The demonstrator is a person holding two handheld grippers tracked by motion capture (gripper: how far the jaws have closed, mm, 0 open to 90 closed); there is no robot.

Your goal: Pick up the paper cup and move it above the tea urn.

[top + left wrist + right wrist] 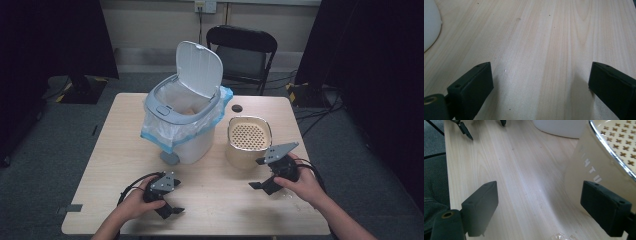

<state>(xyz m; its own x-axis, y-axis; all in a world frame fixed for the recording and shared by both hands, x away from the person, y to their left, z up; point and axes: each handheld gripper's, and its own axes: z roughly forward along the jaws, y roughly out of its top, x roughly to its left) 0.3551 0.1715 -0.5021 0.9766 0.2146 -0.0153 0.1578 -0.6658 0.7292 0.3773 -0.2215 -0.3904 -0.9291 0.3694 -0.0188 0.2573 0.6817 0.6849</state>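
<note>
A white bin (pixel 186 117) with a grey rim stands at the middle of the table, its lid tipped up and a blue-edged bag lining it. To its right sits a beige tub (pixel 248 142) with a perforated insert (pixel 621 140). My left gripper (pixel 176 197) rests low near the front edge, open, with bare wood between its jaws (pixel 541 72). My right gripper (pixel 256 173) hovers just in front of the tub, open. In the right gripper view (pixel 540 192) the tub's wall (pixel 584 170) lies close beside the right-hand jaw, and nothing is between the jaws.
The wooden table (pixel 115 150) has a small dark round object (pixel 236 108) behind the tub. A bit of clear film (pixel 560 236) lies near my right hand. A black folding chair (pixel 242 50) stands beyond the far edge. The bin's white base (pixel 430 25) shows at the upper left.
</note>
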